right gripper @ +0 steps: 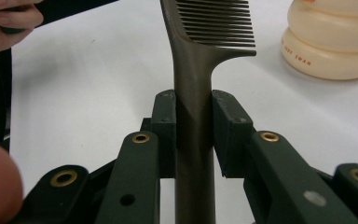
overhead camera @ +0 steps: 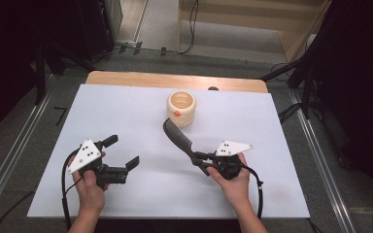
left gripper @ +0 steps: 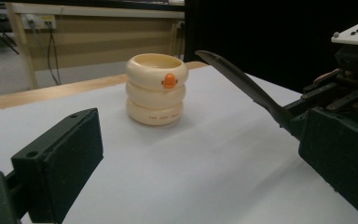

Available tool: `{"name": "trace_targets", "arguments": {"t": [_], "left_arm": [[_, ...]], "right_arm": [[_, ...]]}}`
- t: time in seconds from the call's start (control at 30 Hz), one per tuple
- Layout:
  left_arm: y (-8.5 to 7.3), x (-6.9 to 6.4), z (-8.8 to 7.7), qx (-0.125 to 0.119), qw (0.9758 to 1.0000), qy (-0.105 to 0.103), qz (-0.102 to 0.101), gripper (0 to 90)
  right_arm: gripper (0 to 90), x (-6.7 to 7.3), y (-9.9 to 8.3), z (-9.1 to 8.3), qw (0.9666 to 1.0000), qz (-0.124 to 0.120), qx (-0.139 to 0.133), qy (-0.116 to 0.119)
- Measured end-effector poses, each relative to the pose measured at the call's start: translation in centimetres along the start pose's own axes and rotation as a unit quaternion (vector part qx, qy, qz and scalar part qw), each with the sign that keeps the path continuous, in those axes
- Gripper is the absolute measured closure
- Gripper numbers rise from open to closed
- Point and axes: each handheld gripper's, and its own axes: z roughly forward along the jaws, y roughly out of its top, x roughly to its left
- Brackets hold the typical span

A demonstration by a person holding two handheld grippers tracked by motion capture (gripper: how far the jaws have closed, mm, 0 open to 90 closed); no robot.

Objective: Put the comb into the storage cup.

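At the near edge of the white-covered desk [overhead camera: 141,204], a person's two hands each hold a gripper. The left hand [overhead camera: 90,187] carries the left gripper [overhead camera: 121,151], released, its two black jaws standing well apart over bare white surface with nothing between them; a grey three-cornered plate [overhead camera: 83,155] sits on top of it and a black cable [overhead camera: 64,187] loops back toward the person.

Across from it, the right hand [overhead camera: 234,182] holds the right gripper [overhead camera: 200,161], clenched on the handle of a dark comb [overhead camera: 177,137]. In the right gripper view the jaws press both sides of the comb's handle just below where the teeth [right gripper: 221,23] begin, the comb running straight out ahead of the jaws. From above, the comb angles away from the person and to the left, its far end curving close to a cream-coloured pot [overhead camera: 181,108]. Whether the comb's tip touches the pot cannot be told.

The pot stands upright near the middle of the desk's far half, its wall shaped like three stacked rings, open at the top, with a small orange mark [left gripper: 169,80] on the upper ring and small lettering on the lowest. Beyond the white sheet, a strip of bare wood [overhead camera: 175,80] shows along the far edge of the desk, then grey floor [overhead camera: 223,41] and trailing cables.
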Motion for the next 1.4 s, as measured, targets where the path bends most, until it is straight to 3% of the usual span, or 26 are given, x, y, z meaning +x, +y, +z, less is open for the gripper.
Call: {"name": "trace_targets", "arguments": {"t": [0.07,0.33,0.73,1.1,1.2,1.27,1.4], "left_arm": [[0.2,-0.3,0.6,-0.002,0.9999,-0.013,0.001,0.0],[0.7,-1.7,3.0,-0.003,0.9995,-0.031,0.007,0.0],[0.4,-2.9,5.8,0.010,0.9988,-0.047,-0.008,0.0],[0.7,-3.7,7.3,0.009,0.9964,-0.071,-0.046,0.0],[0.7,-3.8,7.7,0.012,0.9965,-0.063,-0.055,14.6],[0.7,-3.9,7.9,0.011,0.9959,-0.060,-0.067,15.6],[0.8,-4.1,8.2,0.012,0.9955,-0.049,-0.080,28.2]], "right_arm": [[70.4,0.1,0.0,0.0,1.0000,-0.002,-0.002,0.002],[70.4,0.5,0.0,0.2,0.9998,-0.011,-0.016,0.006],[70.4,1.1,-0.1,0.6,0.9993,-0.018,-0.033,0.010],[70.4,1.7,-0.1,0.7,0.9981,-0.032,-0.052,0.010],[70.4,1.9,-0.1,0.9,0.9979,-0.034,-0.053,0.013],[70.4,2.0,-0.1,0.9,0.9979,-0.035,-0.052,0.013],[70.4,2.1,-0.1,1.1,0.9977,-0.039,-0.054,0.015]]}}
